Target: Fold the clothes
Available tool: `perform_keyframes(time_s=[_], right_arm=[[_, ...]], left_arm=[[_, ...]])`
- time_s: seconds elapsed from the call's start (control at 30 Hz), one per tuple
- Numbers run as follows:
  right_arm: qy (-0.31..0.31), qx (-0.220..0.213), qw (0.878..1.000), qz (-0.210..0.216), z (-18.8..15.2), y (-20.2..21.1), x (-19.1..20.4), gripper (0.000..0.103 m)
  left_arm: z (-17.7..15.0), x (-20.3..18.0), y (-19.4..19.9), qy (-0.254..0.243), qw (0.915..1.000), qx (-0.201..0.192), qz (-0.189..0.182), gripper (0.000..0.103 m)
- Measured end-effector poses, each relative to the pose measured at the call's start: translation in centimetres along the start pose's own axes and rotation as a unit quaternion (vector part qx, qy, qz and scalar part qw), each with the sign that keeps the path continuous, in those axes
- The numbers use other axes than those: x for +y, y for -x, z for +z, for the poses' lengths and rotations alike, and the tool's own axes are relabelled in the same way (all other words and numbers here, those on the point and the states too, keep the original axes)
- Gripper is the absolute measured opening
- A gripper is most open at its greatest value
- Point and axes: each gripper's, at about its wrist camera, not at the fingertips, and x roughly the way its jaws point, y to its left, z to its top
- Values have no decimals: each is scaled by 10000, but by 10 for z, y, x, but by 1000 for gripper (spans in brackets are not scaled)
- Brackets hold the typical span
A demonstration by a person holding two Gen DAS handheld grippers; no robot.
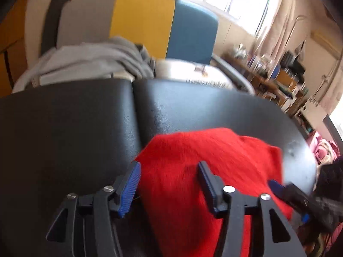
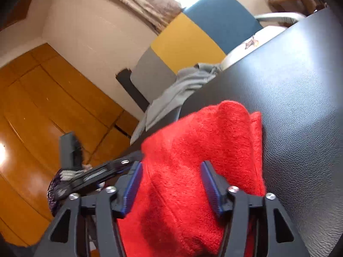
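I see a red fleece garment (image 1: pixel 205 167) lying bunched on the black leather-textured counter (image 1: pixel 70 128), toward its near right part. In the left wrist view my left tongs (image 1: pixel 169 184) are spread apart, and the red cloth lies between and under the two blue pads (image 1: pixel 129 188); the pads do not press it. At the right edge of this view I see the right tongs (image 1: pixel 285 192) coming in over the cloth, but blurred.

In the right wrist view my right tongs (image 2: pixel 171 184) are also released, with the fingers wide and the red garment (image 2: pixel 199 156) filling the gap between them. The cloth rises into a soft folded ridge in front of the fingers and lies on the counter (image 2: pixel 300 107). The left tongs (image 2: pixel 107 171) appear at the left, just beside the edge of the garment.

Behind the counter there is a grey garment (image 1: pixel 90 62) in a heap, and a chair back in grey, yellow and blue panels (image 1: pixel 145 21). A wooden wardrobe (image 2: pixel 42 107) stands at the left in the right wrist view.
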Motion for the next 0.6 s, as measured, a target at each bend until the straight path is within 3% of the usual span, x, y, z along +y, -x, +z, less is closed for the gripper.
perform_keyframes(time_s=[0.07,0.1,0.23,0.33,0.4,0.43,0.5,0.6], right_arm=[[137,225,9995,-144,14,1,16,97],[319,255,9989,-226,22,0,27,103],[984,352,9943,-230,48,-14,69,103],[1177,623,9907,-288,54,-42,76,103],[1228,890,9861,-682,51,-65,62,103],[1308,999,9812,-1009,47,-76,51,103],[1845,956,9608,-1836,29,-89,29,103],[1708,913,9661,-1708,31,-85,25,103]], left_arm=[[-19,-9,23,-171,9995,-224,-122,53],[-31,-16,30,-307,9991,-271,-147,53],[-77,-46,54,-860,9953,-399,-202,53],[-102,-60,42,-1047,9939,-133,-323,53],[-118,-64,27,-1108,9934,115,-280,53],[-126,-64,24,-1147,9931,27,-224,53],[-134,-66,22,-1185,9926,-127,-229,53],[-131,-62,19,-1098,9933,-125,-327,55]])
